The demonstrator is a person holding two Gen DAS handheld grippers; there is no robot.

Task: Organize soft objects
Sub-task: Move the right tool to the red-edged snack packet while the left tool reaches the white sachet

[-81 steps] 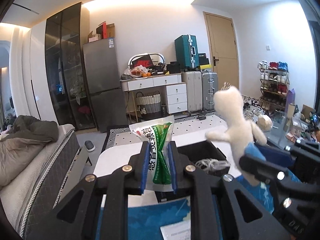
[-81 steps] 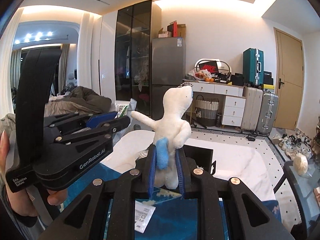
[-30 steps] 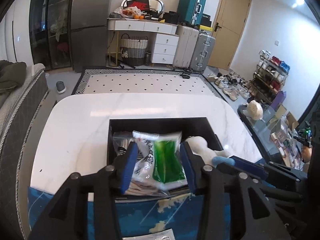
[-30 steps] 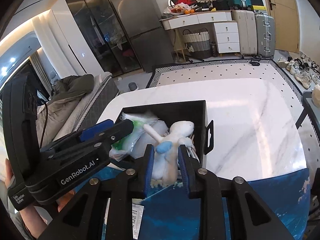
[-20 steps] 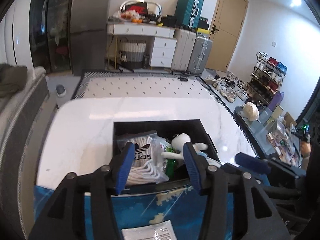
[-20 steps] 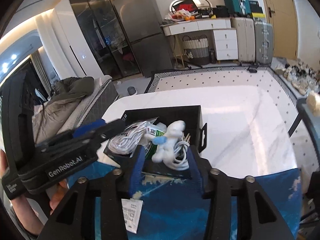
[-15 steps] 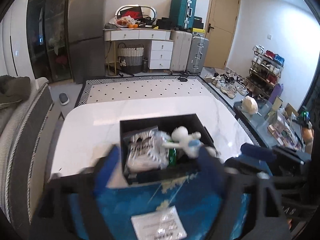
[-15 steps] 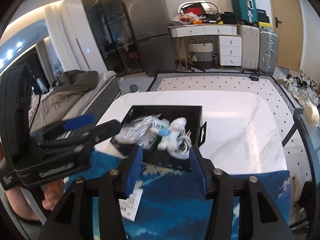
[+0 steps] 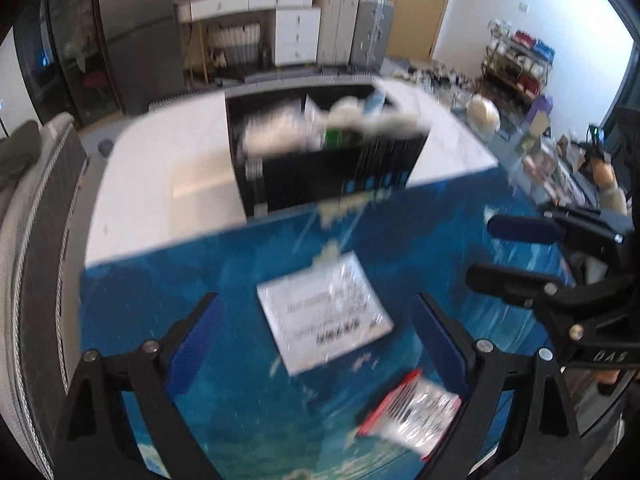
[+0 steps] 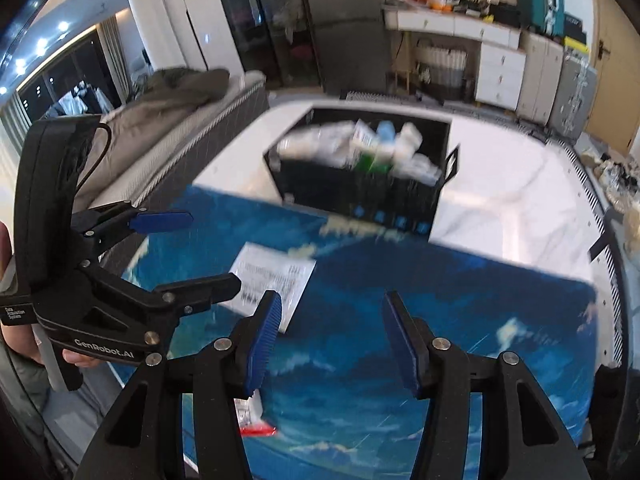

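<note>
A black box (image 9: 332, 176) (image 10: 360, 188) stands on the white table beyond the blue mat. In it lie a white plush toy (image 10: 406, 138) with a blue patch, a green-and-white bag (image 10: 366, 160) and white wrapped items (image 9: 272, 136), all blurred. My left gripper (image 9: 316, 336) (image 10: 184, 252) hangs open and empty over a white printed packet (image 9: 324, 316) (image 10: 272, 284) on the mat. To its right, my right gripper (image 10: 332, 320) (image 9: 500, 254) is open too, with only the mat between its pads. A red-and-silver packet (image 9: 408, 416) (image 10: 256, 420) lies near the front edge.
The blue cloud-patterned mat (image 10: 460, 320) covers the near part of the white marble table (image 9: 160, 184). A grey sofa (image 10: 160, 120) with a coat runs along the left. A glass side table (image 9: 540, 160) with clutter stands at the right. A hand (image 10: 24, 344) holds the left gripper.
Both grippers let go, the left of the green bag and the right of the plush, which now lie in the box. Both opened and drew back over the mat.
</note>
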